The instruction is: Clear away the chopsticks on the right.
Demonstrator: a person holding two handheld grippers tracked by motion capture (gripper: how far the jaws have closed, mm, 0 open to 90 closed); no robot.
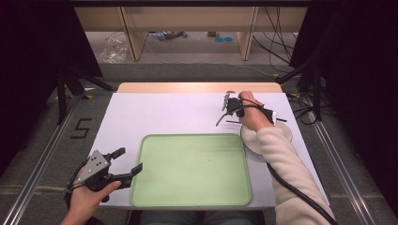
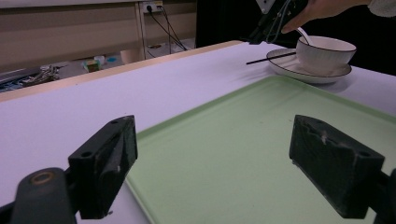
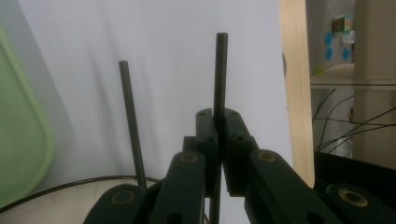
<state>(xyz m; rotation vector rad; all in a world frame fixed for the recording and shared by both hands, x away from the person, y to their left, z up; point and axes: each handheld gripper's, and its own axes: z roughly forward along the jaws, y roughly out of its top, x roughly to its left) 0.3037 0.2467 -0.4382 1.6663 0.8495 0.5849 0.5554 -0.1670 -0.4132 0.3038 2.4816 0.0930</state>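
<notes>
Right gripper [image 3: 218, 122], low in its own view, is clamping one thin, dark, straight chopstick [image 3: 220, 70], standing upright; its twin [image 3: 130, 116] is leaning beside, over a white plate [image 3: 70, 196]. Left gripper [image 2: 212, 163] is hanging open above the green tray [image 2: 261, 140].

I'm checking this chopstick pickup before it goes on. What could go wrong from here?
1. The right tool is shut on one chopstick only; the second chopstick lies loose on the plate and might get knocked or roll off as the first is lifted.
2. The grip is narrow, so the held chopstick could pivot or slip.
3. The bowl with a spoon in it stands right beside the hand and could be bumped.
</notes>
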